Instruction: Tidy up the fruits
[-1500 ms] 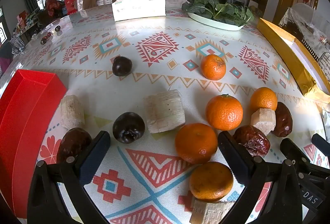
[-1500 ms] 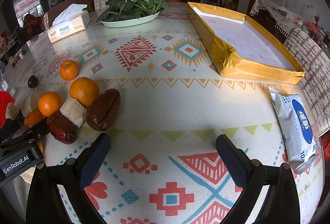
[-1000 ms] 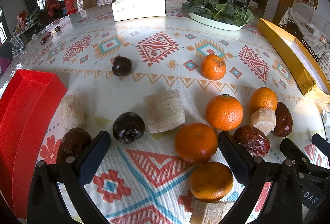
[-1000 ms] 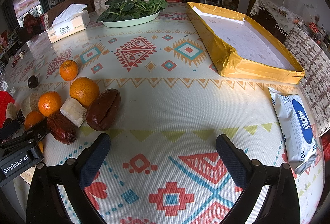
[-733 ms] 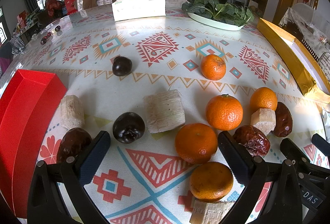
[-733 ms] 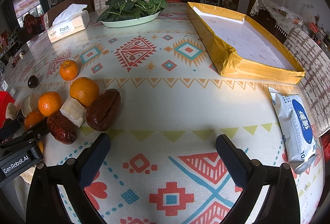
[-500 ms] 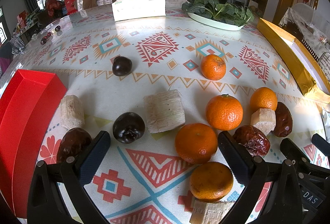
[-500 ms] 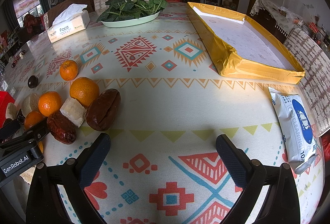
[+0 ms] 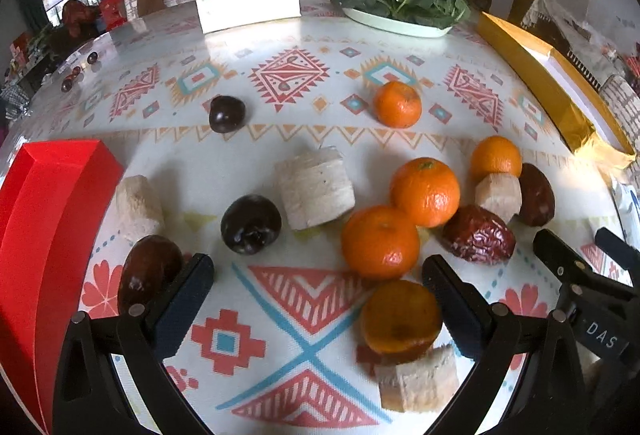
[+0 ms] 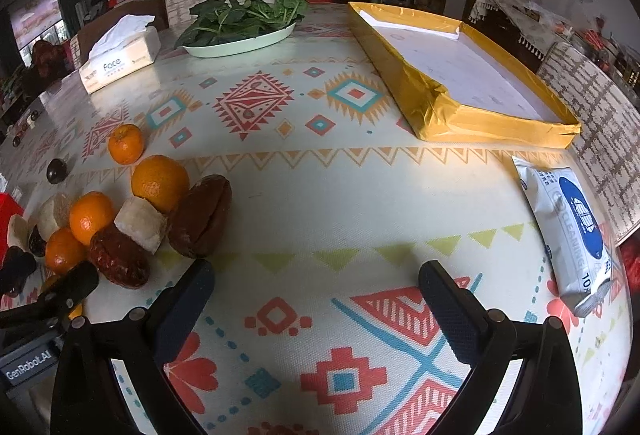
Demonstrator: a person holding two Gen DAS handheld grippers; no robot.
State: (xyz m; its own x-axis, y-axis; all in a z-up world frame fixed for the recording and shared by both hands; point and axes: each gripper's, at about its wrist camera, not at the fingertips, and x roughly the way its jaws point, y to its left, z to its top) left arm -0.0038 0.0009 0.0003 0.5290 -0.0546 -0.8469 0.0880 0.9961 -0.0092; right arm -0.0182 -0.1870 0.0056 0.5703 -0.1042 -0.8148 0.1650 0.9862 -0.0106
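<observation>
Fruit lies scattered on the patterned tablecloth. In the left wrist view, several tangerines (image 9: 425,191) cluster at centre right, with dark plums (image 9: 251,223), pale sugarcane chunks (image 9: 316,188) and wrinkled red dates (image 9: 479,239) around them. My left gripper (image 9: 318,293) hovers open just short of them, a tangerine (image 9: 401,315) near its right finger and a date (image 9: 148,271) at its left finger. My right gripper (image 10: 314,295) stands open over bare cloth, right of the same pile, where a big brown date (image 10: 201,221) lies nearest.
A red tray (image 9: 44,219) sits at the left table edge and a gold-sided tray (image 10: 460,83) at the far right. A tissue box (image 10: 120,55), a plate of greens (image 10: 240,31) and a wipes pack (image 10: 572,227) also lie on the table.
</observation>
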